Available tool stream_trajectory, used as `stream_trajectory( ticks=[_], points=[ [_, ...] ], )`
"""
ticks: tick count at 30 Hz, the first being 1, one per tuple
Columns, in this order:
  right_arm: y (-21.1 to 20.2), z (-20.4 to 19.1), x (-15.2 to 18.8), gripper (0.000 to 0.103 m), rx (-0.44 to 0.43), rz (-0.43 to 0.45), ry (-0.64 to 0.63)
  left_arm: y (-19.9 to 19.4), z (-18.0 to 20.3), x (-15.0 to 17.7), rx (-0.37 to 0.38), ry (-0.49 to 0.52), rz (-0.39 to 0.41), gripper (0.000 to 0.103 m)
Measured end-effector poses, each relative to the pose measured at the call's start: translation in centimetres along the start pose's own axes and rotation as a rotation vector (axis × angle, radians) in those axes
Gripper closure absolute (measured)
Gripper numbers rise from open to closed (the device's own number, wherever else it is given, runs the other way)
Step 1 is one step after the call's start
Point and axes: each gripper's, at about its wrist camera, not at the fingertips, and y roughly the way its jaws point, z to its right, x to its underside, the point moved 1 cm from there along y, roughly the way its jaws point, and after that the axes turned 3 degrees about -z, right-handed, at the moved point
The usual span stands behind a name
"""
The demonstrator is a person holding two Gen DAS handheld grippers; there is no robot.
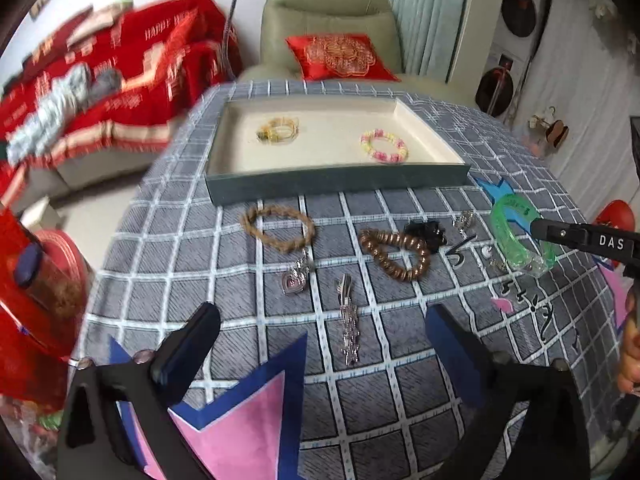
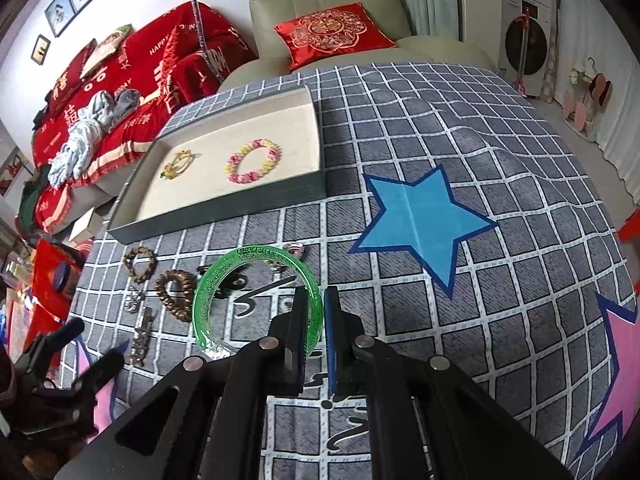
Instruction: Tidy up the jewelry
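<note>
My right gripper (image 2: 316,300) is shut on a clear green bangle (image 2: 224,276) and holds it above the checked tablecloth; it also shows in the left wrist view (image 1: 516,240). My left gripper (image 1: 320,320) is open and empty, low over a silver dangling piece (image 1: 347,320). The cream-lined tray (image 1: 320,184) holds a yellow bracelet (image 1: 278,130) and a pink-and-yellow bead bracelet (image 1: 384,146). On the cloth lie a tan braided bracelet (image 1: 278,228), a copper bead bracelet (image 1: 394,254), a heart pendant (image 1: 294,280), a black hair clip (image 1: 426,232) and small silver pieces (image 1: 464,220).
A blue star patch (image 2: 420,220) lies right of the tray (image 2: 224,208). Pink star patches (image 1: 240,424) are at the cloth's near edge. A green armchair with a red cushion (image 2: 332,34) stands behind the table, a red-covered sofa (image 2: 120,92) to the left.
</note>
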Motion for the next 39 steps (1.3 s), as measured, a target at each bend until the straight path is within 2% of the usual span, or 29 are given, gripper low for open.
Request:
stream_trajectory(
  ticks=[4, 7, 8, 10, 11, 13, 15, 16, 21, 28, 39],
  points=[
    [-0.4, -0.3, 0.1, 0.094, -0.011, 0.008, -0.003, 0.9, 0.7, 0.0, -0.042, 0.04, -0.028, 0.0],
    [-0.6, -0.4, 0.3, 0.094, -0.018, 0.011, 0.0, 2.1, 1.0, -0.1, -0.027, 0.043, -0.071, 0.0],
    [-0.7, -0.4, 0.3, 0.094, -0.018, 0.013, 0.001, 2.7, 1.2, -0.1, -0.028, 0.049, -0.09, 0.007],
    [-0.9, -0.4, 0.4, 0.094, -0.02, 0.015, 0.005, 3.6, 1.3, -0.1, -0.025, 0.055, -0.127, 0.015],
    [-1.0, -0.4, 0.5, 0.094, -0.022, 0.017, 0.007, 3.9, 1.3, 0.0, -0.022, 0.051, -0.138, 0.024],
    [-1.2, -0.4, 0.5, 0.094, -0.022, 0.02, 0.008, 4.4, 1.2, 0.2, -0.024, 0.044, -0.154, 0.032],
    [-1.3, -0.5, 0.4, 0.094, -0.021, 0.023, 0.007, 4.2, 1.2, 0.2, -0.021, 0.058, -0.132, 0.054],
    [-1.3, -0.5, 0.4, 0.094, -0.02, 0.024, 0.006, 4.2, 1.3, 0.2, -0.007, 0.064, -0.129, 0.075],
    [-1.5, -0.8, 0.2, 0.094, -0.023, 0.025, 0.003, 3.8, 0.5, 0.2, 0.072, 0.024, -0.128, 0.078],
    [-1.5, -1.4, -0.8, 0.094, -0.034, 0.026, 0.003, 2.1, -0.2, -0.9, 0.113, 0.009, -0.089, 0.078],
    [-1.3, -2.7, -4.9, 0.094, -0.054, 0.043, 0.001, 0.0, -2.3, -6.4, 0.153, -0.005, 0.02, 0.078]
  ],
)
